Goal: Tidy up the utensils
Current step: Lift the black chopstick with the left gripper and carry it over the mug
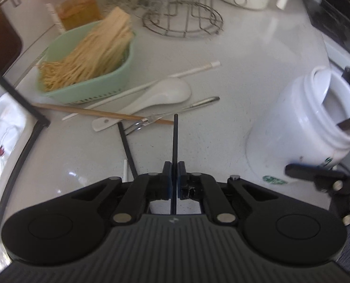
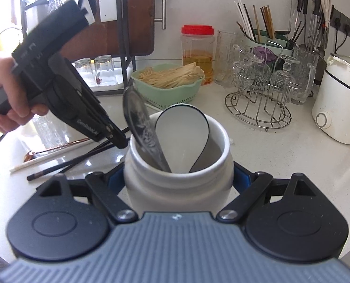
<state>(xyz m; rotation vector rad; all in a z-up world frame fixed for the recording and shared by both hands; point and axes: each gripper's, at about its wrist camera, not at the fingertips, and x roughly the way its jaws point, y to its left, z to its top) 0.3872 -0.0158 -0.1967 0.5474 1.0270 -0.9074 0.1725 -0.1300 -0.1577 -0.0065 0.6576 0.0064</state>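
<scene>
Two spoons stand in the white jar (image 2: 178, 162), which the right gripper (image 2: 178, 176) clamps; the left gripper (image 1: 174, 165) pinches a black chopstick (image 1: 175, 141). A fork (image 1: 151, 118), a white spoon (image 1: 160, 93) and other chopsticks remain on the counter (image 1: 245, 70).

Left wrist cam sits low behind its jaws, looking fwd and down across the desk (image 1: 257, 75) at scattered utensils, w/ the white jar (image 1: 316, 127) near at right edge. Right wrist cam sits right behind that jar (image 2: 178, 179), v. close, facing the back wall. Both views share jar, green basket (image 1: 87, 87) (image 2: 172, 94), wire rack (image 1: 184, 21) (image 2: 257, 108) and red-lid jar (image 1: 73, 4) (image 2: 197, 52).
</scene>
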